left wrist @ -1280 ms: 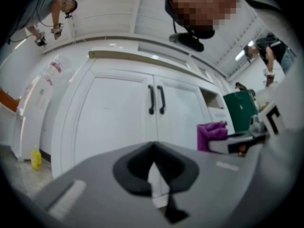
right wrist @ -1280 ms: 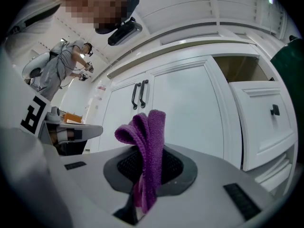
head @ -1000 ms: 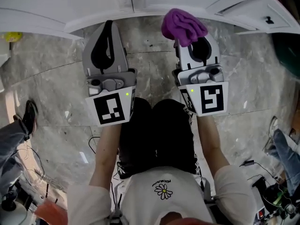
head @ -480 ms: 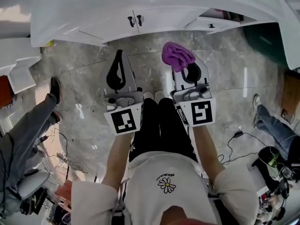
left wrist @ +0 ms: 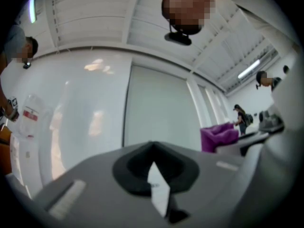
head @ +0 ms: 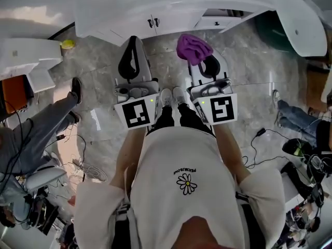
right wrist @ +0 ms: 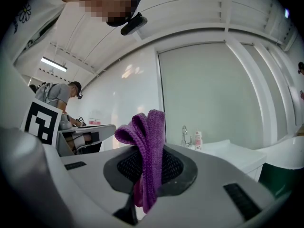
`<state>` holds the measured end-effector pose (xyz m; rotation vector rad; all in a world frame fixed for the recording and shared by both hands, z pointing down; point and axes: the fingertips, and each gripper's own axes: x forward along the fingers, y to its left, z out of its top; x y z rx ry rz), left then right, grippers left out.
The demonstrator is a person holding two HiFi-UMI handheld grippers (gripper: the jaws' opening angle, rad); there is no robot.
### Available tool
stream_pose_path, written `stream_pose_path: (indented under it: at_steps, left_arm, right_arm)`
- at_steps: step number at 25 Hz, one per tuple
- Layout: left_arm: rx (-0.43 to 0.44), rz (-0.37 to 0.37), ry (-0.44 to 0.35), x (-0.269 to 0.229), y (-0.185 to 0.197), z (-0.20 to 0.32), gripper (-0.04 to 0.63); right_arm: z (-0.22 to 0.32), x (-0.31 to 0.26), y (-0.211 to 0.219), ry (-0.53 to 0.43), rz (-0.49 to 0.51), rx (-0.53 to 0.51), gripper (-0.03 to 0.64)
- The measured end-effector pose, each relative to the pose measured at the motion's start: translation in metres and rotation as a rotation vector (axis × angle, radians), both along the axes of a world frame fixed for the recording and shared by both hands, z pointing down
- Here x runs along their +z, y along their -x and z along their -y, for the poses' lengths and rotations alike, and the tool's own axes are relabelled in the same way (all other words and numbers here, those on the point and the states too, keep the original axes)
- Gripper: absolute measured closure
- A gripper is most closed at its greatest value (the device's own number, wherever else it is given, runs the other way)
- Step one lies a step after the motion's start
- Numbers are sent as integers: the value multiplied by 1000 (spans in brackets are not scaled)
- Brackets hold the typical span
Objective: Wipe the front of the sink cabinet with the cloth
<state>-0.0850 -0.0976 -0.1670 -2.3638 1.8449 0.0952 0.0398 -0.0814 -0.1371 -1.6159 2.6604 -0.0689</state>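
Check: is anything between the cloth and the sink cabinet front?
Nothing visible does. The right gripper is shut on the purple cloth, and in the head view only bare marble floor lies between it and the white cabinet doors ahead.

sink cabinet (head: 155, 14) at the top of the head view, ahead of the person. left claw (head: 133, 40) and right claw (head: 199, 58) side by side before it, over the floor (head: 98, 77). cloth (head: 193, 48) between the right claw's jaws, bunched at the tip, near the cabinet front; contact can't be told. shoes (head: 171, 96) between the two claws, nearer the person. bystander's leg (head: 49, 121) far left, another leg (head: 293, 115) far right. cables (head: 262, 139) on the floor, right.
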Motion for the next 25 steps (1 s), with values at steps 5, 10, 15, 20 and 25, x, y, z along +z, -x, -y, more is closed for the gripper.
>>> stream_pose_path:
  at_steps: [5,10,15,20,25]
  left_arm:
    - [12,12,-40,10,5,0,590]
    - [15,-9,-25,36,3,7,591]
    - [10,-17,-15,26,-6,10,590]
    - [22,2,-37,5,6,-18,591]
    - [3,-32,-48,-40,32,-70,591]
  right_arm:
    - [2,16,11,11,19,-3,565]
    - [13,42,4,11,-17,12,565]
    - [15,33,-11,8,-14,31,565]
    - [-8,12,-5,4,-11,48,565]
    - [-60,-35,16,-39,-25,55,565]
